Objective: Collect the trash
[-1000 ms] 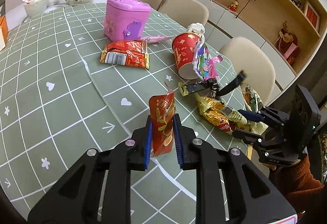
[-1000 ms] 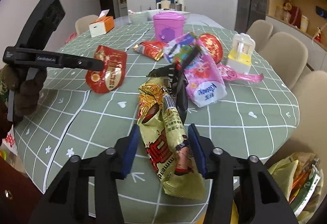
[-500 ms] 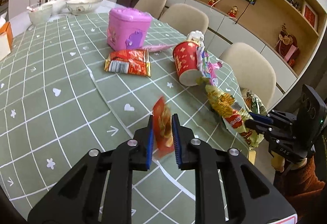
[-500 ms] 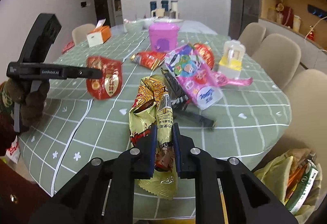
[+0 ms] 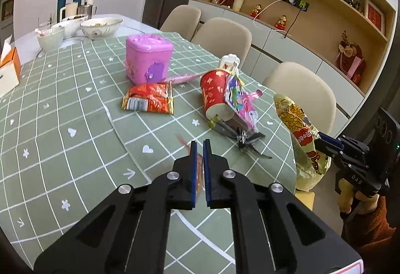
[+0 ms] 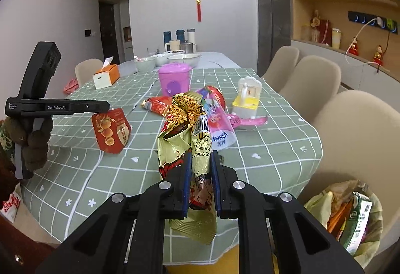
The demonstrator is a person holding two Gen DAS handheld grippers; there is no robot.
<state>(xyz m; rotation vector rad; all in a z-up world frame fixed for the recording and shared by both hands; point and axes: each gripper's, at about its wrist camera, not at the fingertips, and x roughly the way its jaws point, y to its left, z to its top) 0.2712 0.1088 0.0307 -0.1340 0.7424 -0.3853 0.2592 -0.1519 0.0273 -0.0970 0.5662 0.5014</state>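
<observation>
Two grippers, each pinching a piece of trash. Using the pink plastic box with the purple patch (image 5: pixel 147 59) as the landmark on the green checked tablecloth (image 5: pixel 50 124).

Left wrist view: the left gripper (image 5: pixel 199 146) has its blue pads pressed nearly together on a thin red-orange snack pouch (image 5: pixel 198 169), which shows only as a blurry sliver between them, well in front of the pink box. Just in front of the box lies a flat red foil wrapper with a barcode (image 5: pixel 148 99). To the box's right a red paper cup (image 5: pixel 215 91) is tipped on its side with a pink cartoon wrapper (image 5: pixel 241 101) draped against it. Far right of the box, off the table edge, the right gripper (image 5: pixel 321 142) holds a crumpled gold and yellow snack bag (image 5: pixel 298 129).

Right wrist view: the right gripper's fingers are clamped on that gold bag, which is lifted up in front of the pink box. Left of the box, the left gripper hangs the red pouch, printed with oranges, just above the cloth. A lined trash bin stuffed with wrappers (image 6: pixel 350 214) sits on the floor, below the table edge and well to the box's right.
</observation>
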